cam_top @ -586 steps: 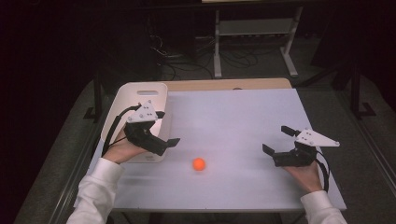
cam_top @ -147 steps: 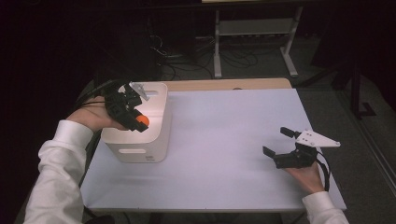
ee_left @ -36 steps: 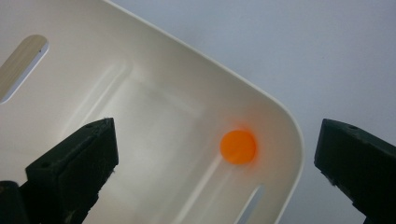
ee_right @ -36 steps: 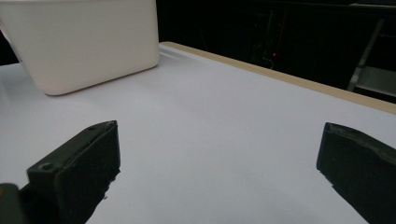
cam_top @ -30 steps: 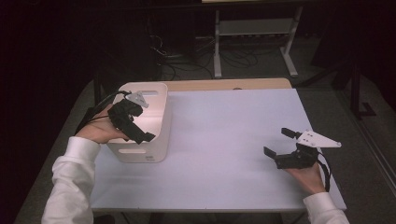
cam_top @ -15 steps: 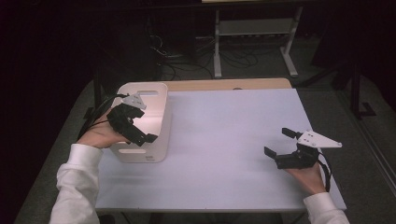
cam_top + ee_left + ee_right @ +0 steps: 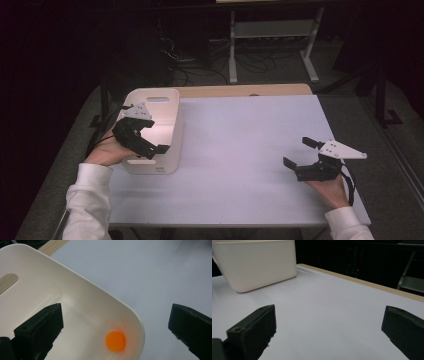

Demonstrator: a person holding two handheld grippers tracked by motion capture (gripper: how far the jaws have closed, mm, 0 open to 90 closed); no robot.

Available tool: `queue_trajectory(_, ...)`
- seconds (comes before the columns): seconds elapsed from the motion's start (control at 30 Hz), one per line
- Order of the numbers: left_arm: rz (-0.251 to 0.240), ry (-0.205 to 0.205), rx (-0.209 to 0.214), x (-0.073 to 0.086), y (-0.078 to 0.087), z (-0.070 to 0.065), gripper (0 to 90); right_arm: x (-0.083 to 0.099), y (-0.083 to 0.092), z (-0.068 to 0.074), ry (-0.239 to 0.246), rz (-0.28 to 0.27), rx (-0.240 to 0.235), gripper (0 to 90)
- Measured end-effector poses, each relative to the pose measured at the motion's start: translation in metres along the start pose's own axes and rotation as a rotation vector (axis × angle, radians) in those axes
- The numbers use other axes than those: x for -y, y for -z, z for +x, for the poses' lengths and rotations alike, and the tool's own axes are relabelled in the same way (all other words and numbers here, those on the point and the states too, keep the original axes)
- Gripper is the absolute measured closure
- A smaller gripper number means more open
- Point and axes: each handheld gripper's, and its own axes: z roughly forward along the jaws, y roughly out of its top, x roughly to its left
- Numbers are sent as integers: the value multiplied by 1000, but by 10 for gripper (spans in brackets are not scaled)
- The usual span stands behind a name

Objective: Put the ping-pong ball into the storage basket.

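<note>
— So where is the small orange ball (image 7: 115, 341)?
— Inside the white plastic bin with handle slots (image 7: 165, 107), lying on its floor in a corner.
— And the left gripper (image 7: 150, 142)?
— Above the bin's near end, jaws wide apart, holding nothing.
— The right gripper (image 7: 297, 152)?
— Well apart from the bin, low over the white table (image 7: 240, 145), jaws spread, empty.

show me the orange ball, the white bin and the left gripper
orange ball (image 7: 115, 341), left gripper view, middle of the ball
white bin (image 7: 176, 131), high view, right-hand rim
left gripper (image 7: 150, 136), high view, gap between its open jaws
</note>
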Motion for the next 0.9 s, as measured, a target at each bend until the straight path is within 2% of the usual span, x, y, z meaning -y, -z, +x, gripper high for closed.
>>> queue_trajectory(0.1, -19, 10, -9, 3, 2, -1, 0, 0, 0, 1, -3, 3, -1, 0)
queue_trajectory(0.3, -107, 45, -25, 11, 7, -4, 0, 0, 0, 0, 13, -3, 4, 0)
queue_trajectory(0.37, -107, 45, -25, 11, 7, -4, 0, 0, 1, 1, 12, -4, 4, 0)
queue_trajectory(0.4, -132, 59, -33, 15, 8, -6, 0, 0, 1, 1, 1, 5, 4, 0)
queue_trajectory(0.5, -131, 52, -40, 17, 8, -5, 0, 0, 1, 1, 2, 4, 4, 0)
queue_trajectory(0.6, -166, 78, -36, 22, 7, -6, 0, 0, 1, 2, 0, 6, 4, 0)
queue_trajectory(0.7, -169, 80, -41, 24, 8, -7, 0, 0, 1, 2, 1, 7, 4, 0)
queue_trajectory(0.8, -208, 94, -41, 27, 9, -10, 0, 0, 1, 2, -1, 7, 3, 0)
queue_trajectory(0.9, -227, 96, -46, 30, 8, -12, 0, 0, 1, 2, -4, 9, 2, 0)
